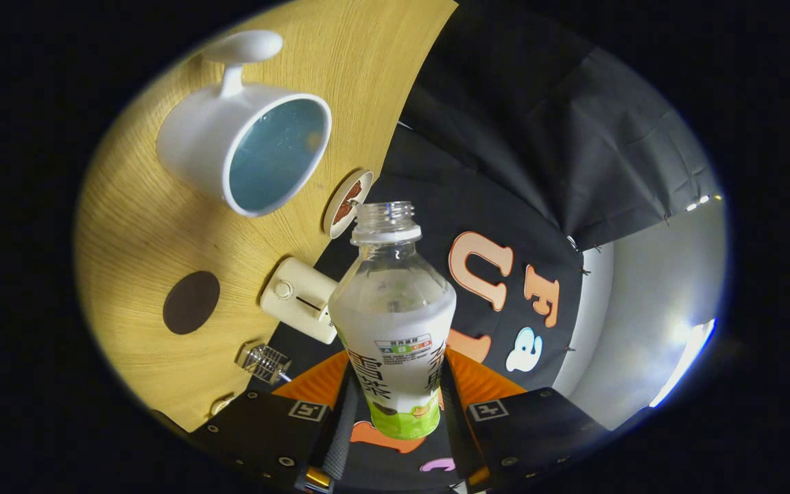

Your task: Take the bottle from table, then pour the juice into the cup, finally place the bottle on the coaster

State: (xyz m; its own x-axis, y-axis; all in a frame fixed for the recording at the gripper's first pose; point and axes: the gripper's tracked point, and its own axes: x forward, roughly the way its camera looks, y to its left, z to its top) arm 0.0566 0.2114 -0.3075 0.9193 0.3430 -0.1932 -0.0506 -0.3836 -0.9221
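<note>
Two fingers press on the lower body of the bottle, one on each side, closed onto it so that it stands up between them with its open, threaded neck pointing away from the camera. Square black-and-white markers sit on the gripper's blocks on either side of the bottle. The bottle is clear plastic, rounded at the shoulder and narrow at the neck, with no cap on it. A white wrap covers its lower half, with large dark characters, a small strip bearing the letters A, B, C, D, and a green band at the bottom. The view is tilted, so the wooden table rises along one side of the bottle. On its pale, fine-grained top, just beside the bottle's shoulder, lies a small cream box with rounded corners. Near that, closer to the fingers, is a small clear ribbed piece. A dark round coaster lies flat beyond these. A small round lid-like disc with a brown face sits just by the bottle's mouth. Farther off is the white cup, glossy ceramic with a handle and pale blue inside, well apart from the bottle.
</note>
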